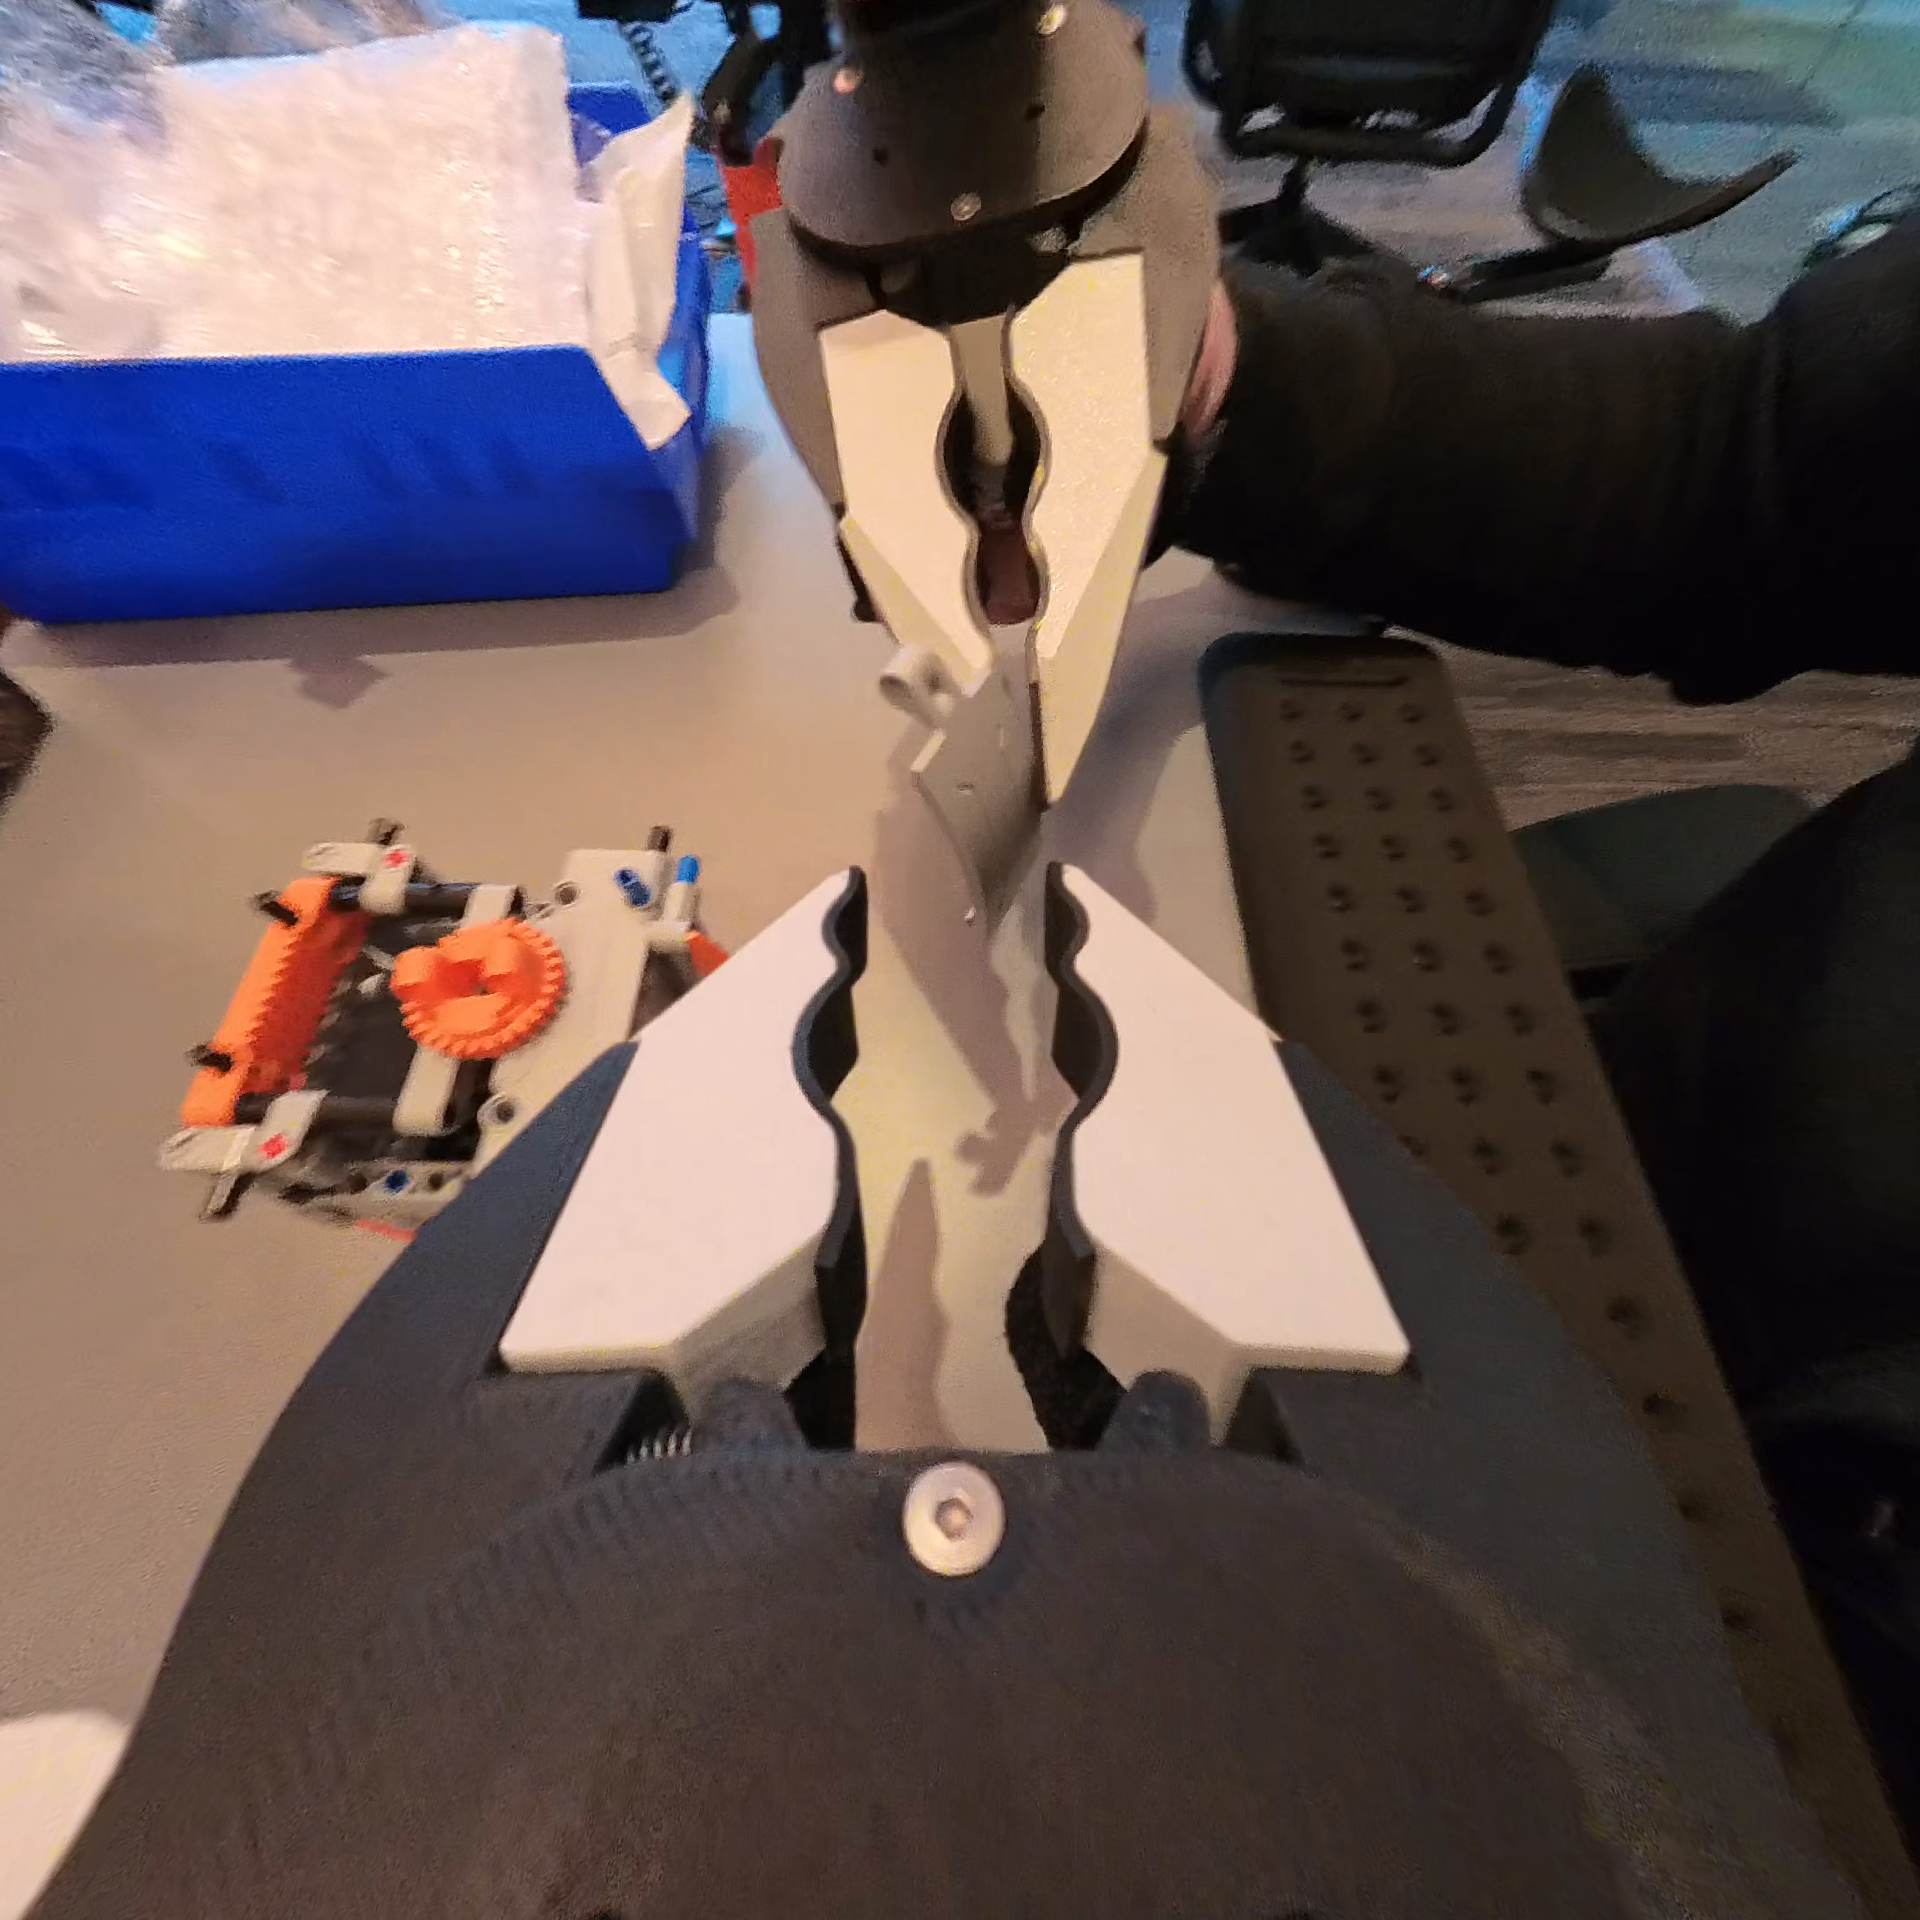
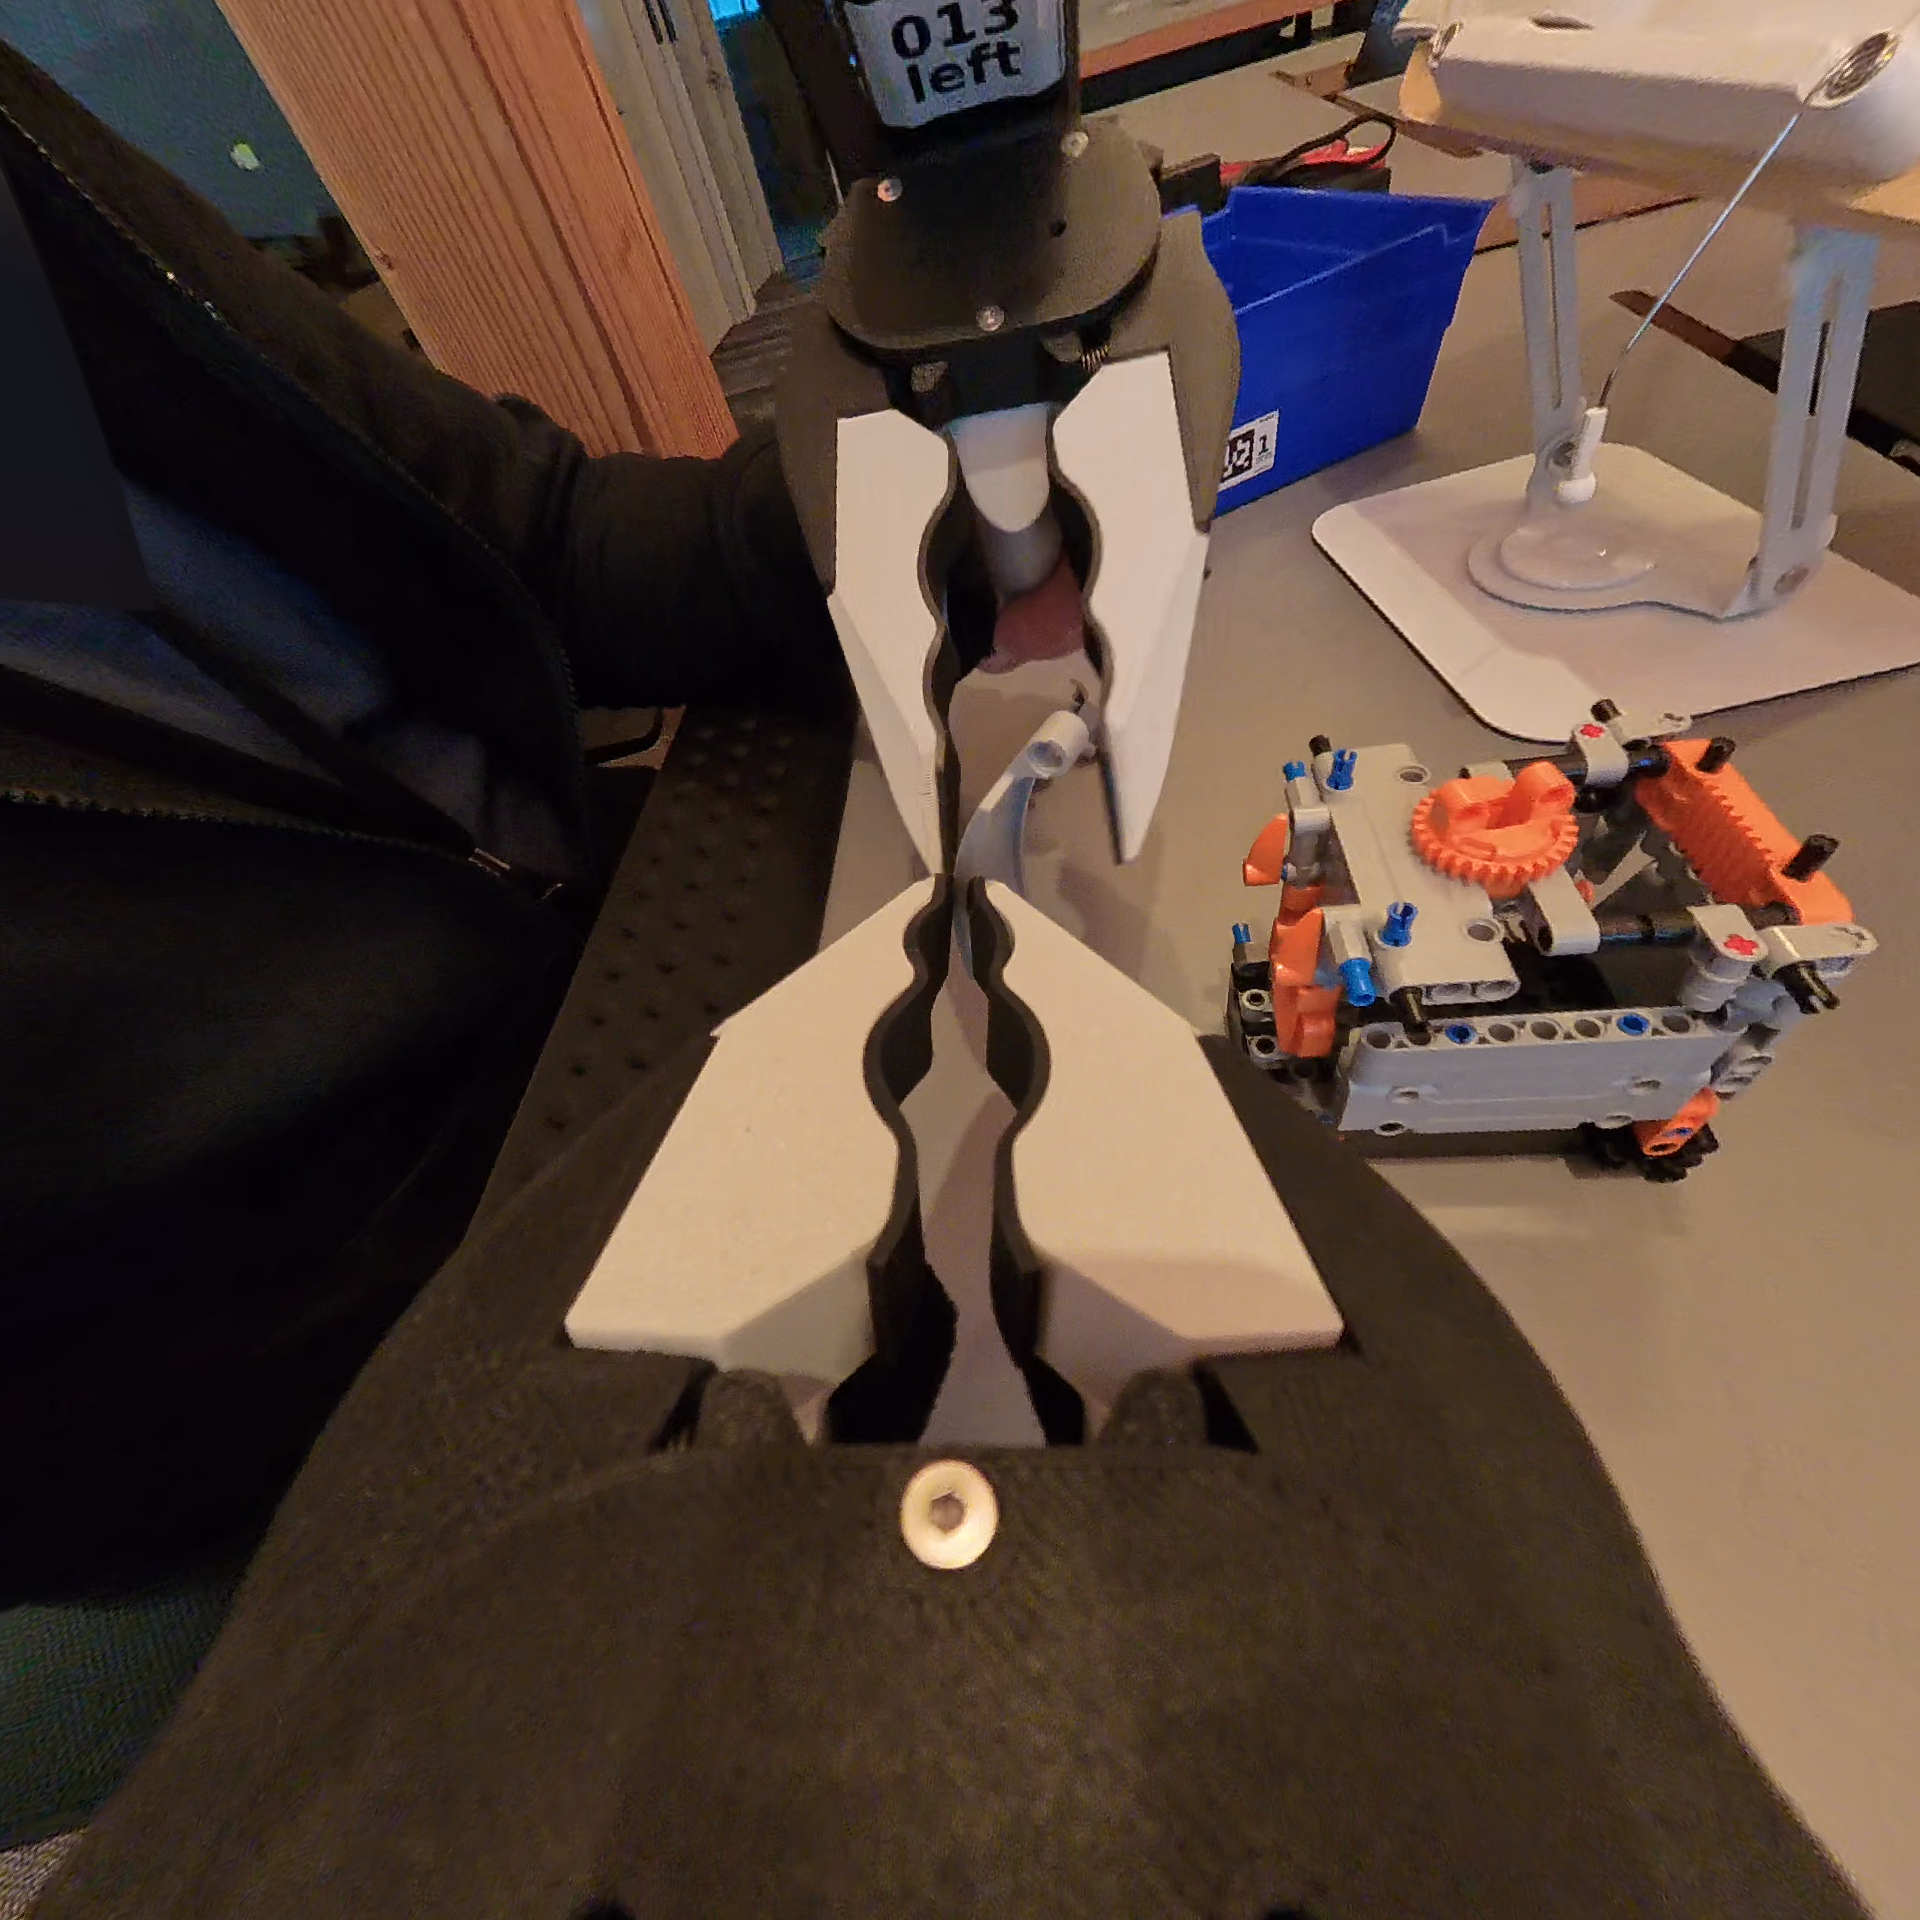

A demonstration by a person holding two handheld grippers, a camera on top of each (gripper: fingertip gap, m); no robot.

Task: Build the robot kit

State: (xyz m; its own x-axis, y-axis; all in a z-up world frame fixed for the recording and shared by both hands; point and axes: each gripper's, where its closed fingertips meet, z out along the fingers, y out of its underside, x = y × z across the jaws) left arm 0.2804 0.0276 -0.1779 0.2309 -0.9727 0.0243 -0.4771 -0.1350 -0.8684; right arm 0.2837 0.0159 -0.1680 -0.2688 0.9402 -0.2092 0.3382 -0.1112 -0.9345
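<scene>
A: Status on right gripper [image 2: 961, 888]?
B: Nearly closed, pinching a thin curved grey plastic panel piece [image 2: 1003, 821] by its lower edge, right at the fingertips. Held in the air above the grey table [image 1: 520, 727].
A: Left gripper [image 1: 954, 883]?
B: Partly spread, a moderate gap between the fingers. Pointed head-on at the right gripper, tips almost meeting. Free end of the panel piece sits in that gap. Cannot tell whether either finger touches it.
A: Anything attached to the panel piece?
B: Small light grey connector with a round hole at its far end, seen from both wrist views.
A: Surroundings?
B: Orange, grey and black brick-built model with an orange gear on top [image 2: 1538, 935], standing on the table, well apart from both grippers. Blue plastic bin [image 1: 343, 468] behind it, stuffed with clear bubble wrap. Black perforated strip [image 1: 1382, 935] along the table edge. White stand on a flat white base [image 2: 1558, 582] farther back. Black sleeve [image 1: 1558, 447] behind the right gripper.
</scene>
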